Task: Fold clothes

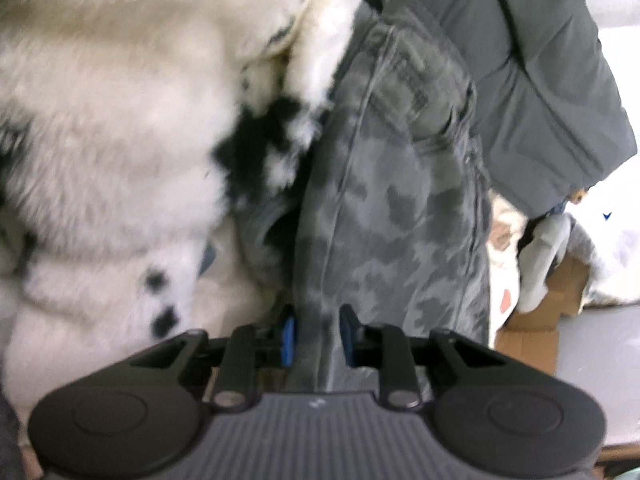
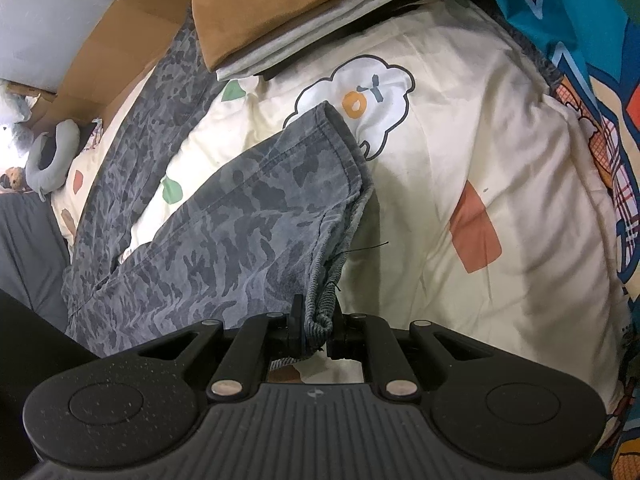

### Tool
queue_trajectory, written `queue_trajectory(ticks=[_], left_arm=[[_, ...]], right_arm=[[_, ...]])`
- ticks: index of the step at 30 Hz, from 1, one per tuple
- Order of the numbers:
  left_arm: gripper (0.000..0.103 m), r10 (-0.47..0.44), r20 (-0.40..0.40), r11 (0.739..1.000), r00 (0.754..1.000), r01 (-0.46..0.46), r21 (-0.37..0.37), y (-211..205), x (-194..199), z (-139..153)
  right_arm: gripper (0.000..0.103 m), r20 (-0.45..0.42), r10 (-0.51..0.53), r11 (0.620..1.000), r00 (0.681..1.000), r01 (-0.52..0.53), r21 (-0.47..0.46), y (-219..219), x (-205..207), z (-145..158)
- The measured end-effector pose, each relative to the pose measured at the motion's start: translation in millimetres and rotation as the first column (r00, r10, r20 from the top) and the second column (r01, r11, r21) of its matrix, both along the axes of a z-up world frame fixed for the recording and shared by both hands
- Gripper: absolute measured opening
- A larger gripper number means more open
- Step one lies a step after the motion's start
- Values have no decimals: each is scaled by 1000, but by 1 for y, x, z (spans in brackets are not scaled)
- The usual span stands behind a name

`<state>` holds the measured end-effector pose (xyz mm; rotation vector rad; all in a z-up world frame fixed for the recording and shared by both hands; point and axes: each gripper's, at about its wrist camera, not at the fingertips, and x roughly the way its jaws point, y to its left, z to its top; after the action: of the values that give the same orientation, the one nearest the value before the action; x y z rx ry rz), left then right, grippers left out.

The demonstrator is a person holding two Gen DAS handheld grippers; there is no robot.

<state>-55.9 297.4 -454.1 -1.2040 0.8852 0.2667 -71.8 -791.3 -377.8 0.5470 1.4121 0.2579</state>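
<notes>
A pair of grey camouflage trousers (image 2: 224,216) lies on a cream patterned bedspread (image 2: 460,152), its two legs spread apart. My right gripper (image 2: 318,326) is shut on the hem of the nearer leg. In the left wrist view the same camouflage trousers (image 1: 392,208) run away from me, and my left gripper (image 1: 318,336) is shut on their fabric between blue pads (image 1: 289,334).
A fluffy white garment with black spots (image 1: 120,140) lies left of the trousers. A grey padded jacket (image 1: 540,60) lies at the right. A stack of folded clothes (image 2: 288,12), a cardboard box (image 2: 120,56), a grey neck pillow (image 2: 52,156) and a colourful blanket (image 2: 592,60) surround the bedspread.
</notes>
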Motion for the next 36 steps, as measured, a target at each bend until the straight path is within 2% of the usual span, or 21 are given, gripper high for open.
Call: queue_trajectory(ticks=[2,4,13,18,26,36], left_arm=[[15,12,19,1000,1000,-12,-9,5,4,3],[5,0,31,1000,1000,0,-2,9,8,9],[3,-79,65,996,995,77,35,2,30,56],[3,-131,97,990,987,125,68,-9,48,90],[3,-234,153,970,960,219,109,-32,89,142],[3,-288,150,953,946,268,143,-58,130,184]], right_arm=[[7,5,0,1000,1000,0,-1,1,1,1],[7,11,-7,1000,1000,6,4,0,3,3],[7,70,-30,999,997,28,30,0,22,22],[7,138,-38,997,990,28,72,2,38,46],[8,247,-43,994,968,16,110,13,71,93],[8,314,-25,992,949,-14,122,35,128,132]])
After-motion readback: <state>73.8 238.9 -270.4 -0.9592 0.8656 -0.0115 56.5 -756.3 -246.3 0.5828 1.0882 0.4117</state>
